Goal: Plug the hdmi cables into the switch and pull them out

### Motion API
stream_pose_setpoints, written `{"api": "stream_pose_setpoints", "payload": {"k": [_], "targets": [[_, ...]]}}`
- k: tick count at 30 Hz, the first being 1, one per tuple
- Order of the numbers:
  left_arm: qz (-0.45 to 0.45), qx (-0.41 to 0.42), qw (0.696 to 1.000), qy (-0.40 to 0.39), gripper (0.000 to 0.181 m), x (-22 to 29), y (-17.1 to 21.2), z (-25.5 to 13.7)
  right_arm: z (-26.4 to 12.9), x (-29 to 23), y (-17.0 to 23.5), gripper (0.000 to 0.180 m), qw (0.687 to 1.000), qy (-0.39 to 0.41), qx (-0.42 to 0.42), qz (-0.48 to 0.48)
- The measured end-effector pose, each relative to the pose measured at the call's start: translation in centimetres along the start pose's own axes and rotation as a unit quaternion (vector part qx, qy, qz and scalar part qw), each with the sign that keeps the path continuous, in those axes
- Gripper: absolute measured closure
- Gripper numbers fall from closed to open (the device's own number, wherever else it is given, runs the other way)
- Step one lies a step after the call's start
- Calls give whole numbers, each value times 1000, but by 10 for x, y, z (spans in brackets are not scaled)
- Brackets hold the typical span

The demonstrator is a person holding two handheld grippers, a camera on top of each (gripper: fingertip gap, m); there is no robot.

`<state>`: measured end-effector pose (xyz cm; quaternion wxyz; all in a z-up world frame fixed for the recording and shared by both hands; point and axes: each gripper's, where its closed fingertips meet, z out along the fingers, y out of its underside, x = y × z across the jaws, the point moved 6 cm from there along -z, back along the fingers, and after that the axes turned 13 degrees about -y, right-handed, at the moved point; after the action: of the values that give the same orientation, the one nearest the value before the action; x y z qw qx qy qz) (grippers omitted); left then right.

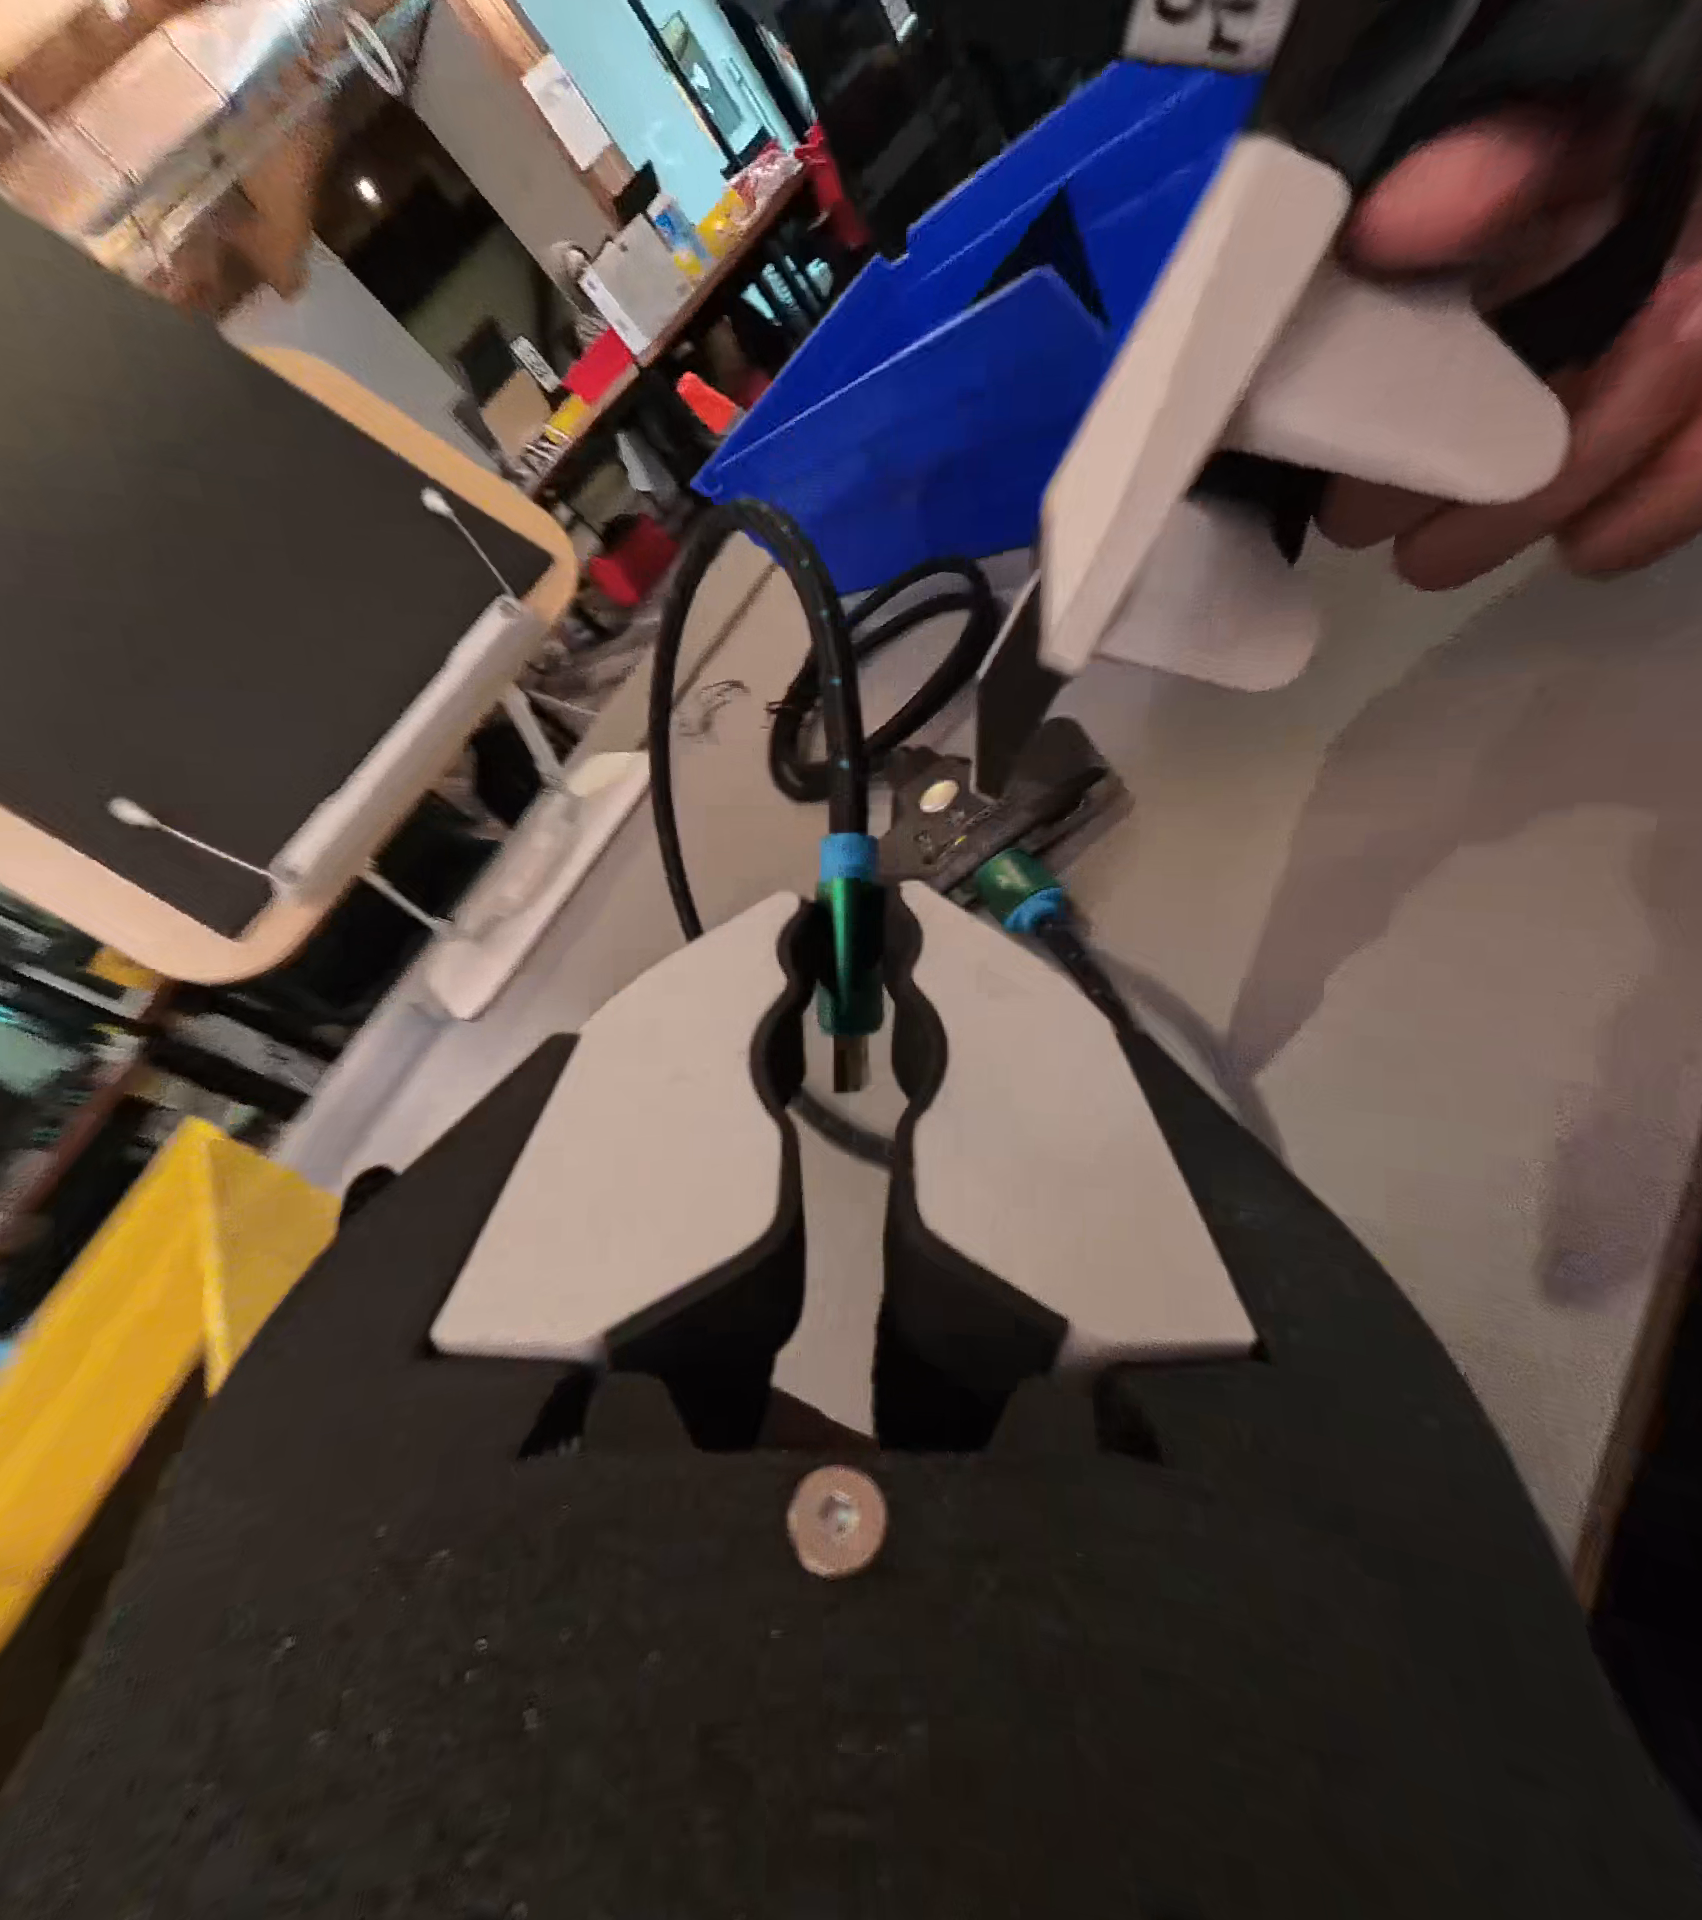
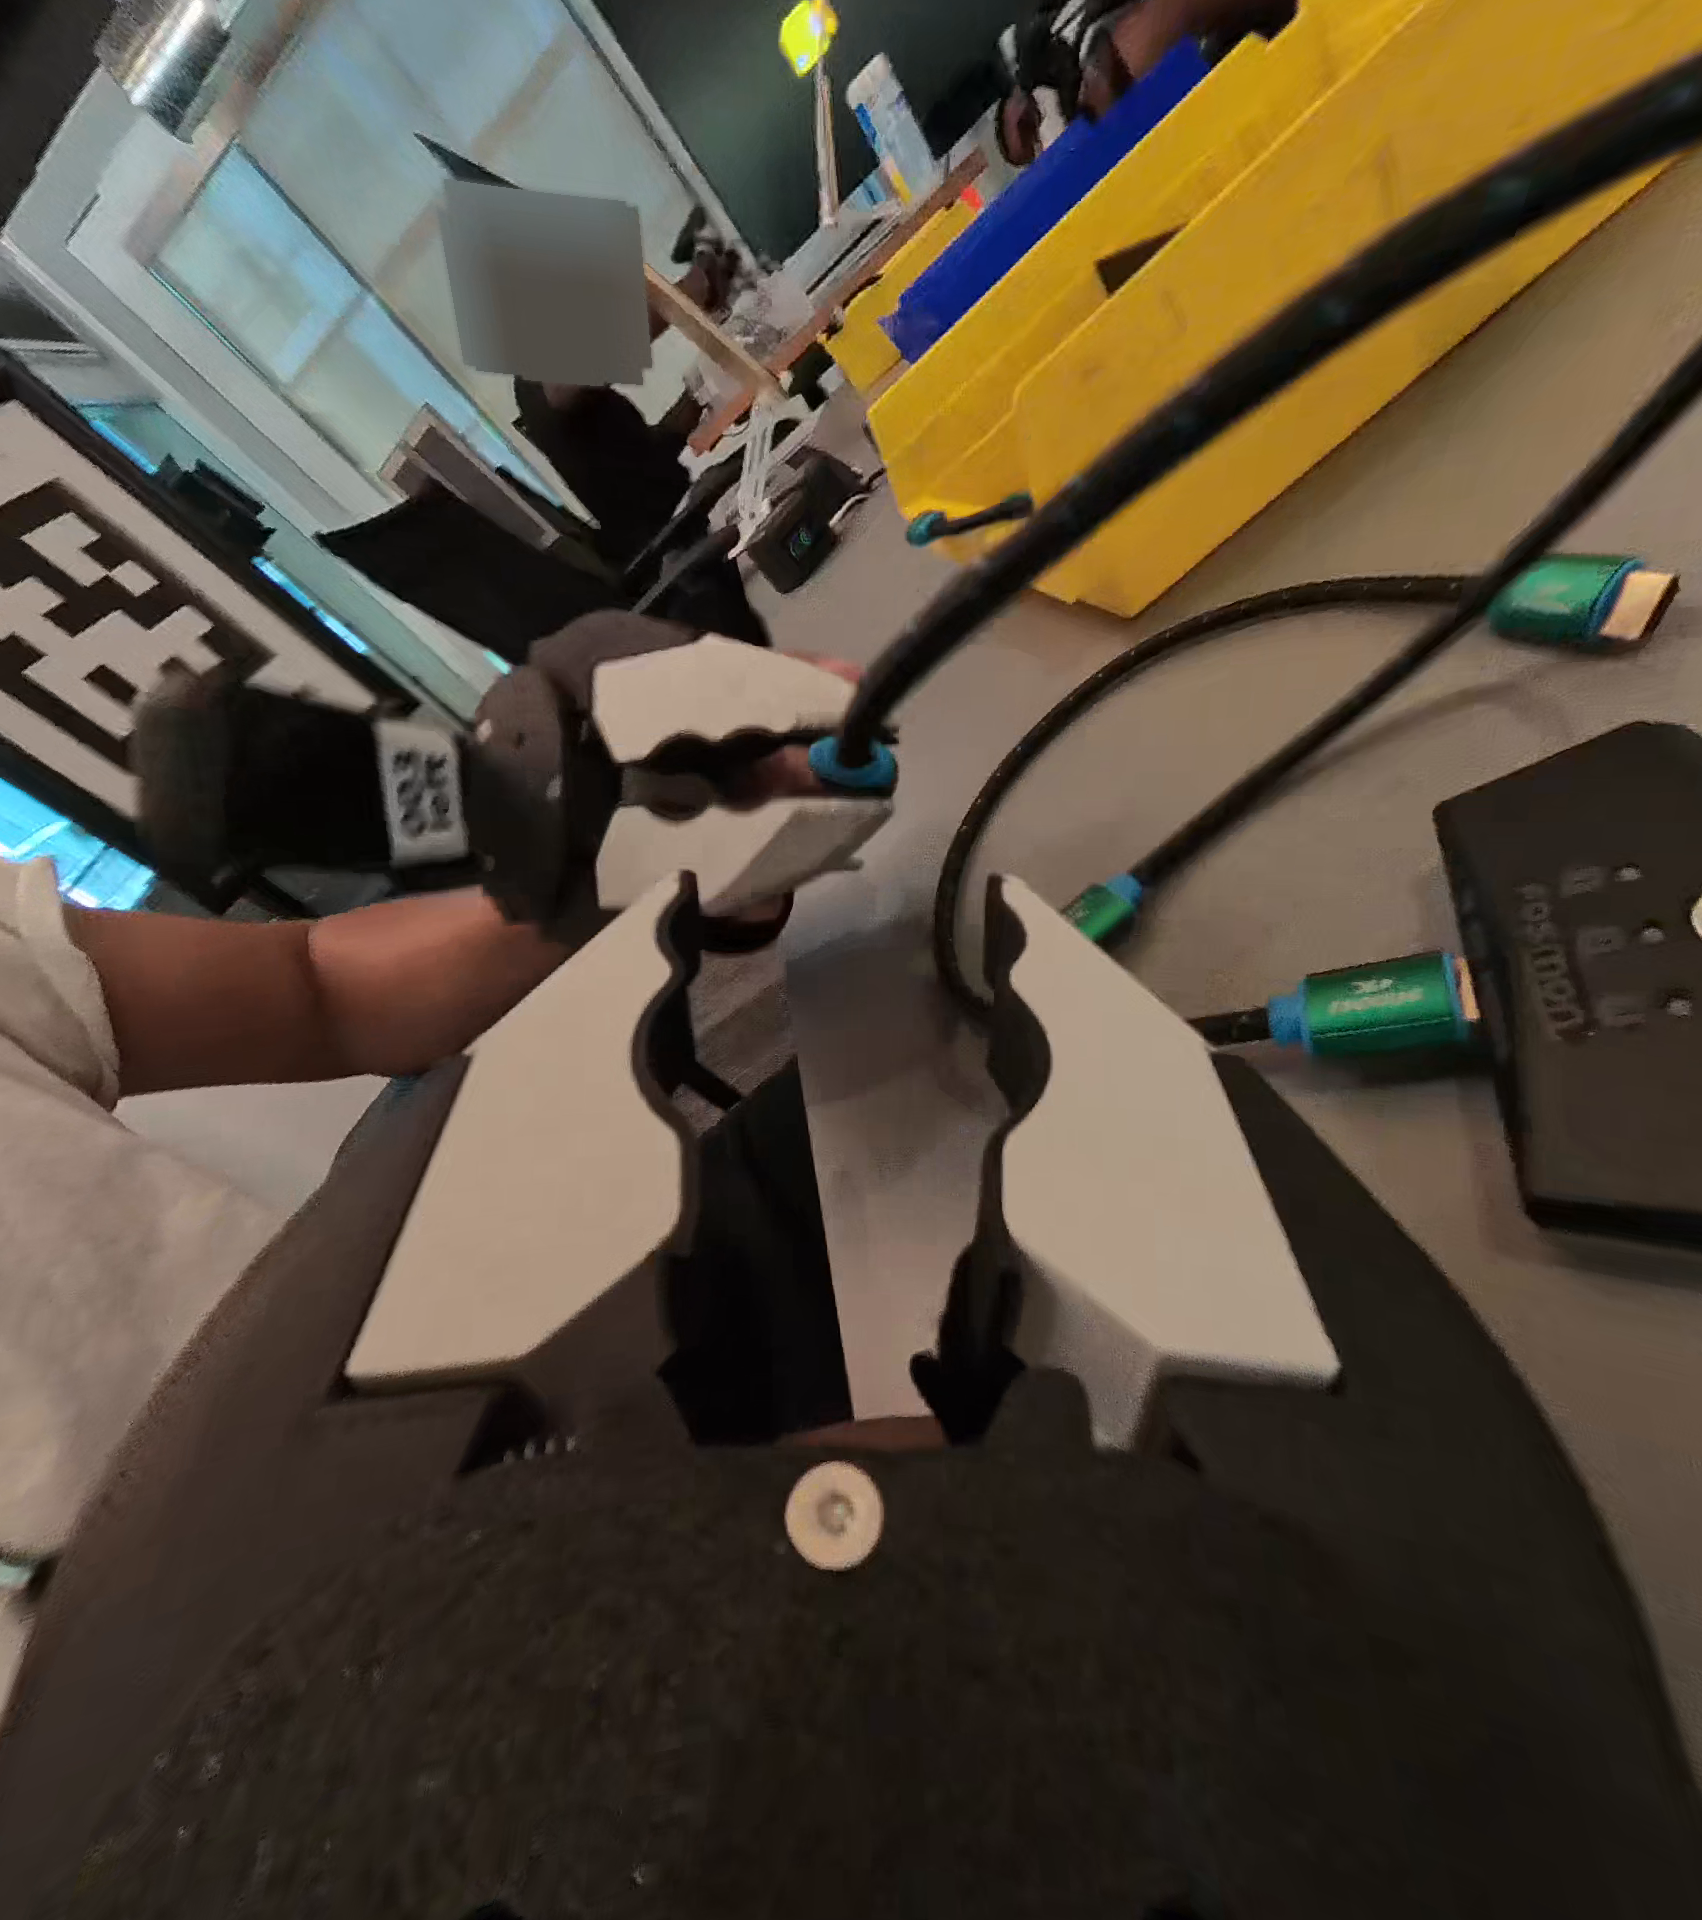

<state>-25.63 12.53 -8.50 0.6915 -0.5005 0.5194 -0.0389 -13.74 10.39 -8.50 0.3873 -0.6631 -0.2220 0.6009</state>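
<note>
My left gripper [image 1: 847,914] is shut on a green HDMI plug [image 1: 849,961] with a blue collar, held above the table, its metal end pointing back at the camera. Its black braided cable [image 1: 665,675] loops upward. The black switch [image 1: 1013,816] lies beyond, with a second green plug [image 1: 1018,883] in its near side. In the right wrist view my right gripper [image 2: 842,914] is open and empty, left of the switch [image 2: 1657,1039]. One plug [image 2: 1377,1003] sits in the switch; a loose plug [image 2: 1574,613] lies farther back. The left gripper [image 2: 774,769] shows there holding its plug.
A blue bin [image 1: 930,395] stands behind the switch, and a yellow bin [image 1: 99,1351] at the near left. Yellow and blue bins [image 2: 1190,364] line the table's far side. A black board with a wooden rim [image 1: 151,520] hangs at the left. The table edge [image 1: 1657,1247] runs on the right. My left and right fingertips are right by each other. The right tips stand about 10 centimetres off the switch [image 2: 1657,1039].
</note>
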Motion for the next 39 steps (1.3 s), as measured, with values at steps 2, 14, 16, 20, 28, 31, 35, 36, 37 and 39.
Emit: {"api": "stream_pose_setpoints", "payload": {"k": [2, 14, 16, 20, 28, 31, 35, 36, 37, 39], "targets": [[84, 2, 996, -26, 169, 8, -1, 0, 9, 1, 0, 126, 999, 35, -1, -11], [211, 85, 973, -33, 169, 32, -22, -13, 17, -8, 11, 158, 996, -45, -72, -36], [212, 89, 973, -35, 169, 33, -22, -14, 17, -10, 11, 159, 994, -38, -82, -54], [160, 75, 984, -24, 167, 31, -17, -13, 16, -9, 13, 159, 992, -13, -93, -85], [37, -61, 997, -22, 162, 9, 22, 0, -21, -13, -8, 159, 957, 154, -94, -225], [-106, -142, 982, 56, 152, 3, 31, 20, -43, -25, -11, 160, 921, 246, -87, -290], [-175, -142, 958, 177, 136, -13, 30, 64, -60, -34, 5, 160, 903, 290, -69, -310], [-172, -146, 952, 208, 131, -16, 33, 78, -64, -35, 7, 160, 899, 300, -66, -312], [-168, -161, 941, 244, 125, -16, 36, 92, -67, -36, 8, 159, 896, 311, -63, -312], [-162, -185, 914, 322, 122, -13, 40, 113, -72, -38, 8, 159, 895, 324, -43, -303]]}}
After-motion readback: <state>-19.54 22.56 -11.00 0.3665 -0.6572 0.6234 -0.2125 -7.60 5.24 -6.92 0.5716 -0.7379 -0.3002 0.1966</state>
